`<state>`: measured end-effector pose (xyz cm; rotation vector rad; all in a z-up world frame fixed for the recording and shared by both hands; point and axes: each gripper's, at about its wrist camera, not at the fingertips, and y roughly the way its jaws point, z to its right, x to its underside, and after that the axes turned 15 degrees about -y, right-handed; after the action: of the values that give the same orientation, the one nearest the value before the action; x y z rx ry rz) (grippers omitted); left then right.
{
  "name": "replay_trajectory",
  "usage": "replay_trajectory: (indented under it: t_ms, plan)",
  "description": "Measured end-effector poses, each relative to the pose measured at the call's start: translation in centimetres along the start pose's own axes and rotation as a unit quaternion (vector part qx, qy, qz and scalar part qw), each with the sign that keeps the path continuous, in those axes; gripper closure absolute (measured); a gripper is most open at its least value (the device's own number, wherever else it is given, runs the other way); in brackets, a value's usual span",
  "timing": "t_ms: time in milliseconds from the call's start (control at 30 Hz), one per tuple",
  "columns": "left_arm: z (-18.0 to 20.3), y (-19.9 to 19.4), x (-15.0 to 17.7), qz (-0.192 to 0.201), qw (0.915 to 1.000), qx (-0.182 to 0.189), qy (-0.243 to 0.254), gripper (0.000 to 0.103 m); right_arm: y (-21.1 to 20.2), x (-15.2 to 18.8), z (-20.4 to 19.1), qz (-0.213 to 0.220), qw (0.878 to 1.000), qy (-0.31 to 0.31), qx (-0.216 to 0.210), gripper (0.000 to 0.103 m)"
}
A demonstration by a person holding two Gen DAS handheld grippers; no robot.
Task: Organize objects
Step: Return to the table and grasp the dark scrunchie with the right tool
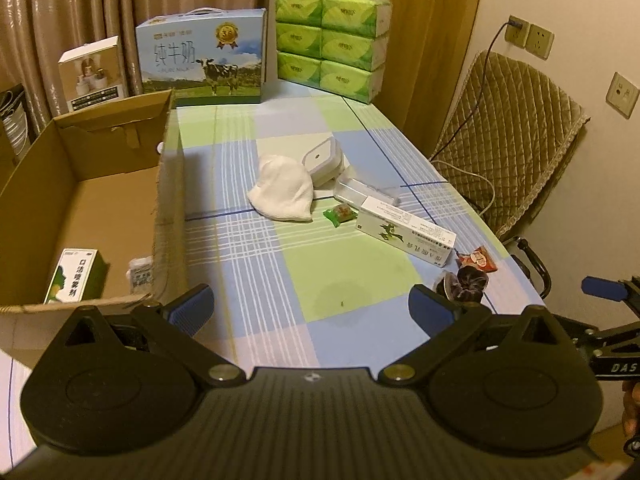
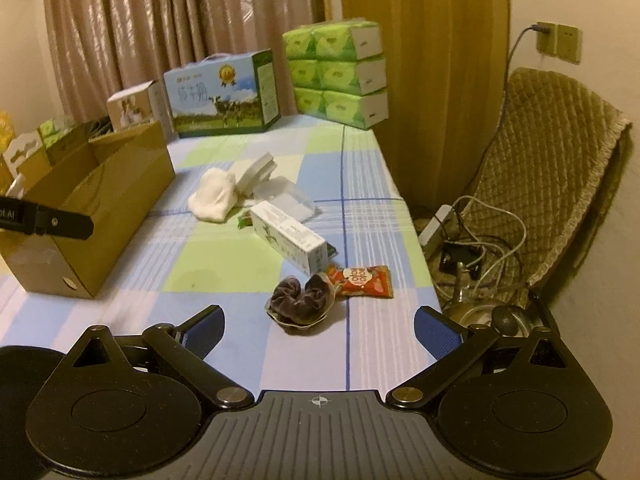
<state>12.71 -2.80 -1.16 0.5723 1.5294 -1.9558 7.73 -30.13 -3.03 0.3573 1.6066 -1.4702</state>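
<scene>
On the checked tablecloth point(image 1: 304, 280) lie one white cloth point(image 1: 282, 188), one long white carton point(image 1: 404, 229), two clear lidded containers point(image 1: 324, 159), one green sweet point(image 1: 339, 213), one red snack packet point(image 2: 364, 281) and one dark scrunchie point(image 2: 302, 300). The cardboard box point(image 1: 96, 204) holds two small packages point(image 1: 74, 276). Six tissue packs point(image 1: 332, 42) stand stacked beside one milk carton point(image 1: 202, 60).

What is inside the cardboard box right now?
Inside the cardboard box: a green-and-white medicine box and a small white packet, both at its near end. The near wall hides the floor strip behind it.
</scene>
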Motion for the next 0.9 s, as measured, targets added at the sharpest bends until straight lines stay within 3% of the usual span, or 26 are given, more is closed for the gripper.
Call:
replay_trajectory:
  t_ms: [400, 700, 900]
  plan:
    - [1.1, 4.5, -0.5, -0.022, 0.9996, 0.012, 0.015, 0.001, 6.4, 0.3, 0.2, -0.019, 0.998, -0.044, -0.046, 0.005]
    - [1.0, 7.3, 0.0, -0.046, 0.9981, 0.032, 0.023, 0.001, 9.9, 0.6, 0.2, -0.039, 0.995, -0.061, -0.07, 0.021]
    - [0.5, 8.2, 0.1, -0.056, 0.9977, 0.034, 0.016, 0.001, 11.6, 0.5, -0.1, -0.052, 0.993, -0.072, -0.077, 0.048]
